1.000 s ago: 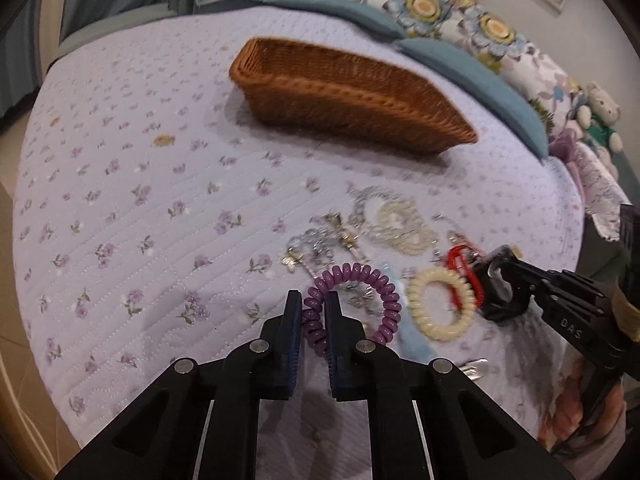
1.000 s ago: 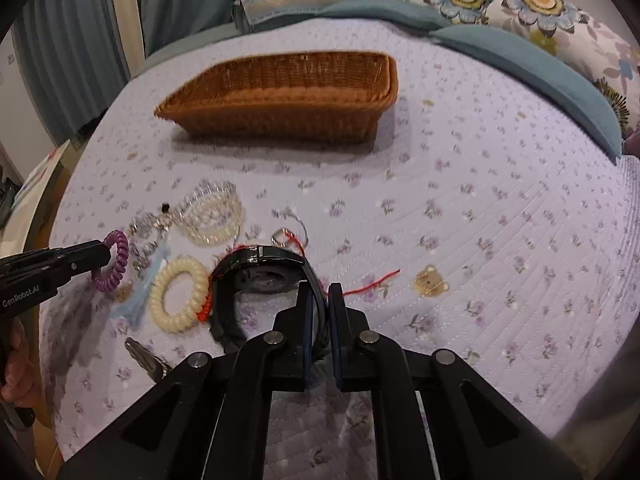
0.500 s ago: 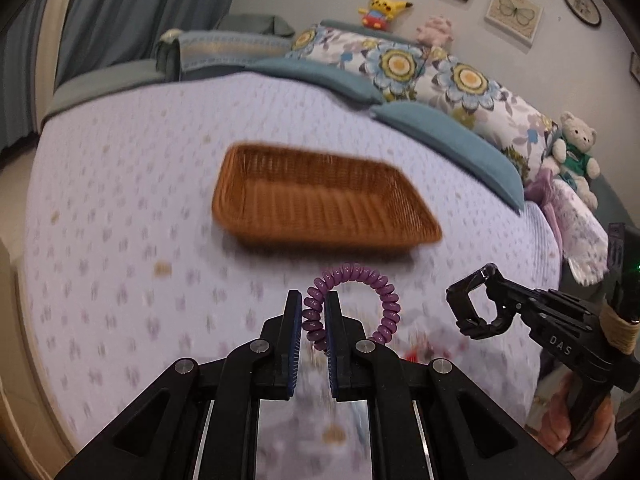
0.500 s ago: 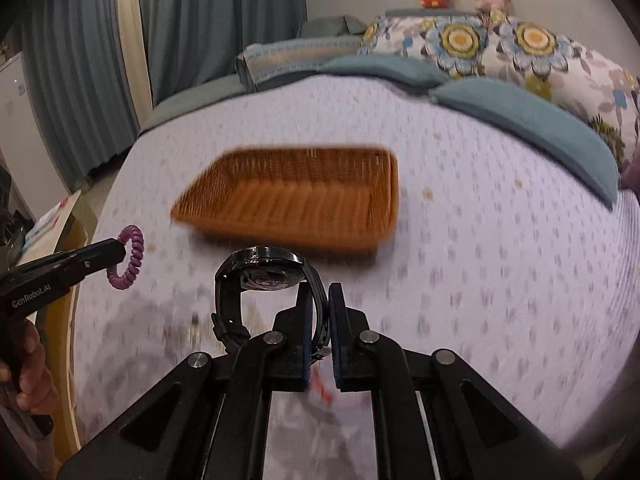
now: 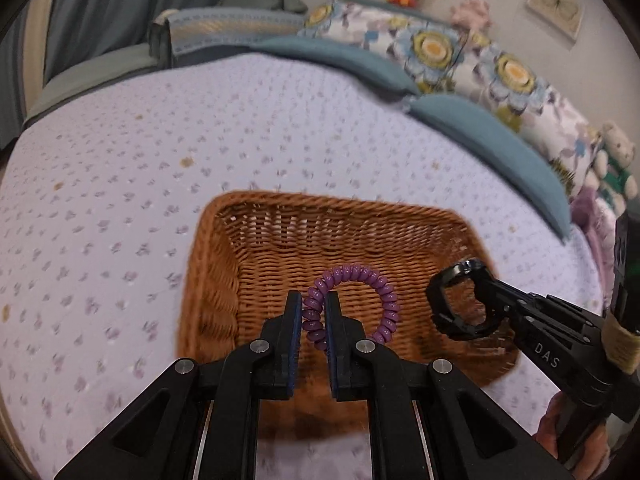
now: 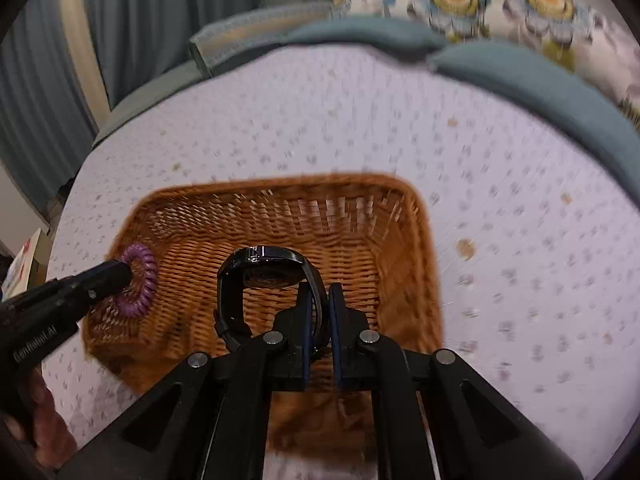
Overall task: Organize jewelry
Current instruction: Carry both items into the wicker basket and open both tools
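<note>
Wicker fills both my views now: the basket (image 5: 256, 248) sits right under my grippers, where a second ago it lay far across the quilt (image 5: 120, 152) behind the heap of jewelry. I have carried both picks away from that heap, which has dropped out of sight, so the transport leg looks about done and what remains, as I judge it, is letting go.

My left gripper (image 5: 313, 320) is pinched narrow on the purple coil (image 5: 360, 276); its loop stands up past the fingertips and hangs over the basket floor, towards the left end as the right view shows it. My right gripper (image 6: 319, 308) is clamped just as narrow on the strap of the black watch (image 6: 268, 268), whose face rides above and a little left of the fingertips, over the middle of the basket. In the left view the watch hangs at the basket's right side, well apart from the coil.

Neither piece seems to touch the weave yet. The coil should fall free when I release; the strap may catch on a pad.
</note>
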